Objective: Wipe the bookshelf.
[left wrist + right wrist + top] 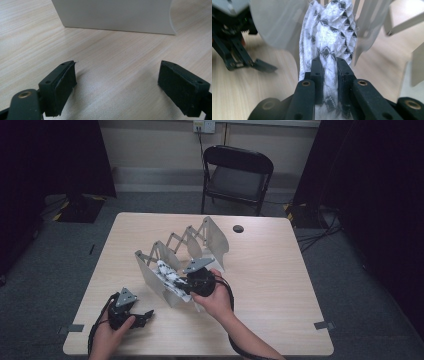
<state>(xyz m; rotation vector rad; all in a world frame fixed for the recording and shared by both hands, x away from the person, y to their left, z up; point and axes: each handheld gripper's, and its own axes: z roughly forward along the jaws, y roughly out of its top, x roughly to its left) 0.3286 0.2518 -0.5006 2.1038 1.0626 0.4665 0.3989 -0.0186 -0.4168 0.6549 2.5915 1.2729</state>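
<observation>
The table (280, 265) is light wood. Around it is a grey floor (45, 270). A black chair (236, 175) stands behind the table, near a pale wall. Dark curtains (380, 195) hang on both sides. A small dark round spot (238, 228) sits near the far edge of the table.

In the middle of the table stands a white rack (212, 237) with flat panels joined by crossed bars.

The left gripper (139, 316) is near the front left of the table, close to the wood, and a hand holds it. Its jaws are spread wide and there is nothing between them. It is well apart from the cloth.

The right gripper (179, 284) is at the rack. Its jaws are pinching a white cloth (167, 272) with little black diamond shapes on it. The cloth is between two panels at the near end of the rack.

The right gripper view shows the cloth (329, 37) up close, bunched and squeezed between the two pads, with the panels blurry behind it. It also shows the left gripper (263, 66) far off on the left.

The left gripper view shows the wood grain and one white panel (115, 15) standing just ahead.
</observation>
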